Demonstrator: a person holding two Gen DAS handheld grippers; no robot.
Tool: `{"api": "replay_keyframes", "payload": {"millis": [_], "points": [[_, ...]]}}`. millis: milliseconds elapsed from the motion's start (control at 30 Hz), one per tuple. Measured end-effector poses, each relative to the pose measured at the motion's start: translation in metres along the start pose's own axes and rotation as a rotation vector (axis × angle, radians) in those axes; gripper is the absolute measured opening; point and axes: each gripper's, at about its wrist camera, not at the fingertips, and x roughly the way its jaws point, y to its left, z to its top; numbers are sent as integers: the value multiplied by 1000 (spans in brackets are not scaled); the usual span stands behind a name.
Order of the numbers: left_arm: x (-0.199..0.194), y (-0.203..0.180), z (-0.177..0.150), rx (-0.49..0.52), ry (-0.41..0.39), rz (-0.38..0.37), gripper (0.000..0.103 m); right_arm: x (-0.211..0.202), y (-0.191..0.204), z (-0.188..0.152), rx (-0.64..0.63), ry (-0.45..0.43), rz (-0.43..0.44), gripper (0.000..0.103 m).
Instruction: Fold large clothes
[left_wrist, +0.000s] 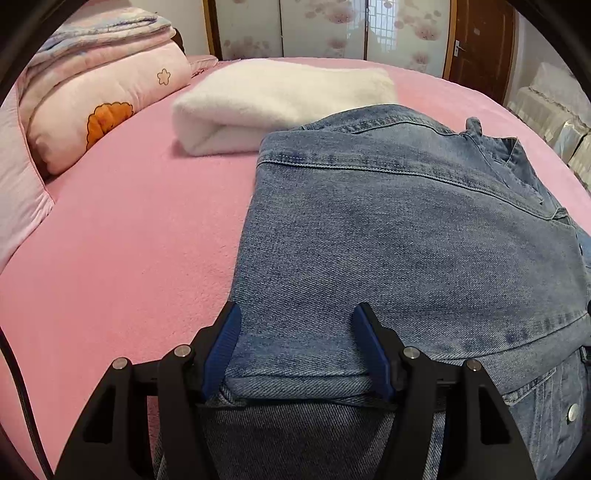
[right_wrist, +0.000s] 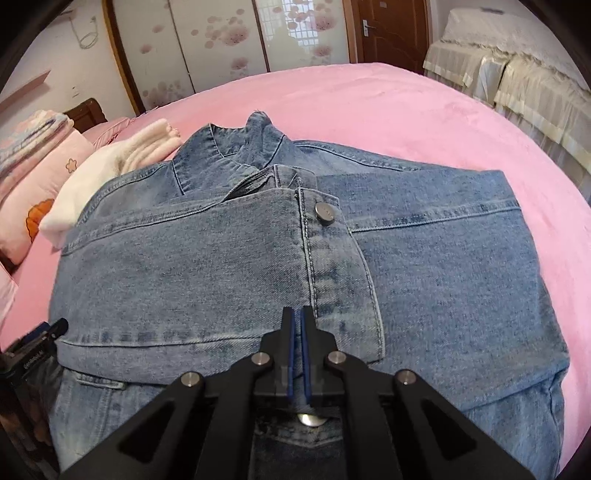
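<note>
We noted the denim jacket (right_wrist: 280, 266) lying partly folded on the pink bedspread (right_wrist: 406, 110), filling the centre and lower half of both views, collar toward the top of the right wrist frame and both sleeves turned in across the body. The left gripper (left_wrist: 295, 350) stood with its jaws apart, straddling the folded sleeve edge at bottom centre of its frame; the blue pads (left_wrist: 221, 347) flanked the cloth, and we could not tell whether they pressed on it, so we read it as released. The right gripper (right_wrist: 297, 332) was clenched, its pads nearly meeting just above the cuff (right_wrist: 340, 266) with nothing visibly between them. We judged the risks as these: if the left jaws closed on only the top layer, lifting would drag the sleeve open and undo the fold; the heavy denim could also sag or slide on the plush spread; and a wide swing toward the upper left might catch the folded white blanket (left_wrist: 280, 99) touching the jacket's far edge. The hem and lower front lay hidden under both gripper bodies. A metal button (right_wrist: 308, 419) peeked out below the right jaws. A dark object at the lower left edge of the right wrist frame was possibly the other gripper.
</note>
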Motion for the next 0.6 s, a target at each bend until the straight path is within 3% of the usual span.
{"api": "replay_keyframes", "payload": {"millis": [167,267,500,600], "points": [[-10,2,8,-35,50,4,62,-29,2,-8,25,1,17,25],[-29,0,8,-55,61,21,62,-54,3,-15,26,-13,25,30],[-107,1,-6,-63,19,-1,70,-135,2,-24,17,-102,23,31],[-142,4,-15,-54,2,-10,70,-169,2,-27,20,-153,35,43]]}}
